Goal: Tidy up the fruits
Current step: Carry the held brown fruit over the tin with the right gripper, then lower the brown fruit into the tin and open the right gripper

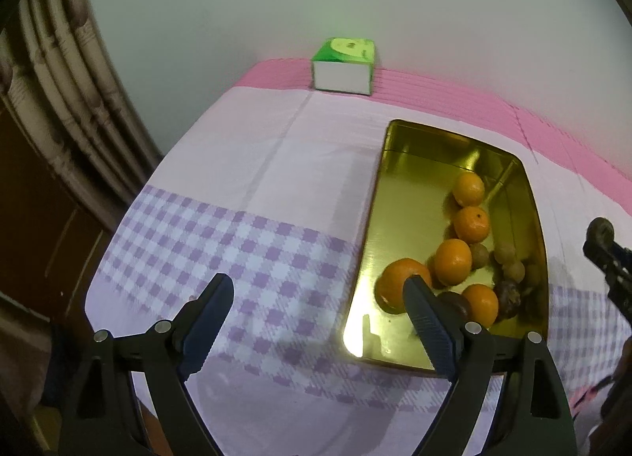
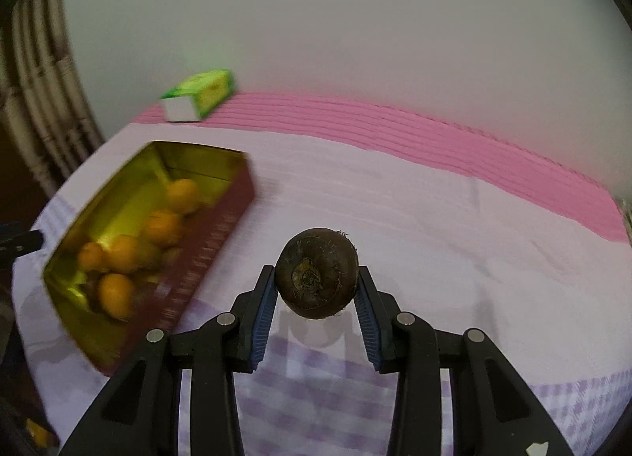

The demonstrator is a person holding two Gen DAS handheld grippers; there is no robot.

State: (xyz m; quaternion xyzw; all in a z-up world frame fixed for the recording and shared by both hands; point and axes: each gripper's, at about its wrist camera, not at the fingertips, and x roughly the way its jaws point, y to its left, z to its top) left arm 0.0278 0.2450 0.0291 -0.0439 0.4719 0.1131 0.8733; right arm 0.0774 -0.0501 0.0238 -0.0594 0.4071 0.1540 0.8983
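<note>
Tin (image 2: 221, 227) left of clamped fruit (image 2: 316, 272).

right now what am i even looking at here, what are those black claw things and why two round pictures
Each round picture comes from a fisheye camera fixed on a hand-held gripper, looking along its two fingers. A person carries one in each hand; there is no robot arm.

The left wrist view shows the left gripper open and empty over a checked tablecloth. Beside it stands a gold tin holding oranges and some smaller brownish and dark fruits. A green tissue box sits at the far edge by the wall.

The right wrist view shows the right gripper closed on a dark round fruit, held above the cloth to the right of the same tin.
</note>
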